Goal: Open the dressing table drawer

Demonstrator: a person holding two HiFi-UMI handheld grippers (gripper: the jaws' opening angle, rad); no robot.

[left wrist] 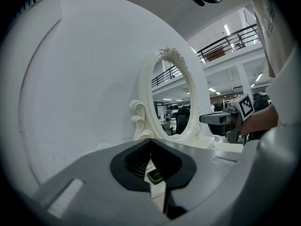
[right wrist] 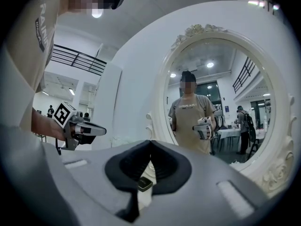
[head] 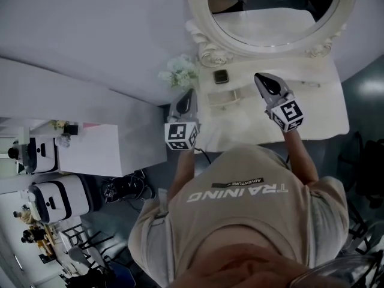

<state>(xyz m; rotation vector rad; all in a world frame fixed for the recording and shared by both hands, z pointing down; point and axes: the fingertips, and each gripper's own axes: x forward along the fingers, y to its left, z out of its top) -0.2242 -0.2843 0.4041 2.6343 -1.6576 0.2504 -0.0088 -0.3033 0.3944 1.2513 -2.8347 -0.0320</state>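
Note:
The white dressing table (head: 318, 110) stands in front of me under an oval mirror (head: 270, 17). Its drawer front does not show in any view. My left gripper (head: 191, 93) hovers over the tabletop's left edge, jaws together and empty. My right gripper (head: 258, 77) hangs over the middle of the top, pointing at the mirror, also closed on nothing. From the left gripper (left wrist: 150, 140) view, the mirror (left wrist: 171, 107) is ahead and the right gripper (left wrist: 203, 119) is off to the right. The right gripper (right wrist: 150, 141) view faces the mirror (right wrist: 216, 107), with the left gripper (right wrist: 103, 131) at its left.
A small dark square box (head: 221, 76) and a cream holder (head: 223, 97) lie on the tabletop between the grippers. White flowers (head: 180, 71) sit at the table's left corner. A white cabinet (head: 114, 149), white machines (head: 57, 200) and floor cables (head: 126, 188) are at the left.

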